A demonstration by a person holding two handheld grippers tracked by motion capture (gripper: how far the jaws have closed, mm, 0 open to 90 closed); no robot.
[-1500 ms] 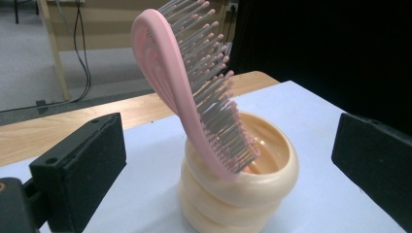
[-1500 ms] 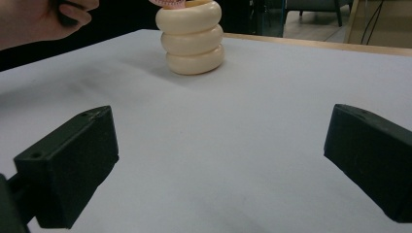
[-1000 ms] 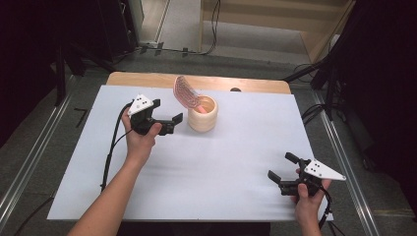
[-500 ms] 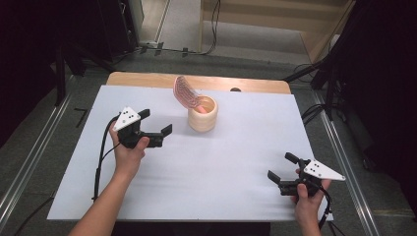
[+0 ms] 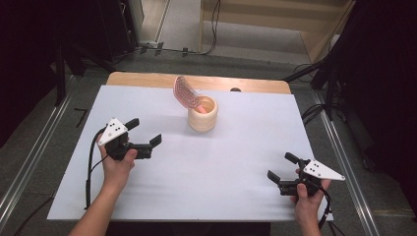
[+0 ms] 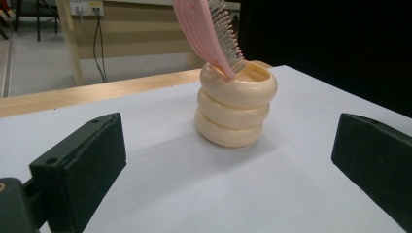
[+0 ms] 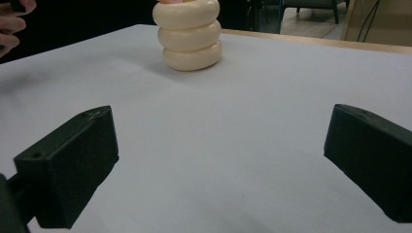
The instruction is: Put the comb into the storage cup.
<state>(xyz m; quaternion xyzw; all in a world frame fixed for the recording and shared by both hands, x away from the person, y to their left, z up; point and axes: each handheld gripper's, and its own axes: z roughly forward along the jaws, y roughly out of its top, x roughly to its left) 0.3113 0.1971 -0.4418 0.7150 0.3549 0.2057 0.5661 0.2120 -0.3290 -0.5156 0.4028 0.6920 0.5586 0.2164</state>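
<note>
A cream ribbed cup (image 5: 202,114) stands on the white tabletop (image 5: 211,167) at about 12 o'clock from the middle of the sheet, toward the far edge. A pink hairbrush (image 5: 186,92) sits in it handle down, its bristled head leaning out over the rim toward 11 o'clock. In the left gripper view the brush (image 6: 209,34) rests against the cup's (image 6: 235,107) near rim, bristles facing right.

The left gripper (image 5: 144,135) hovers at about 9 o'clock from the cup, apart from it, its fingers spread wide and holding nothing. The cup lies straight ahead between those fingers in that gripper's own view. The right gripper (image 5: 281,167) waits near the front edge at about 4 o'clock from the cup, well apart, its fingers likewise wide open and empty; its view shows the cup (image 7: 188,34) far ahead.

By the look of it, the brush is set in the cup and the left gripper is clear of it, so the placing step seems done or a fresh grasp is about to start. If the brush is to be taken out, the next move calls for raising the left gripper to the leaning head, closing on its flat sides, and lifting along the lean so the light cup does not tip.
</note>
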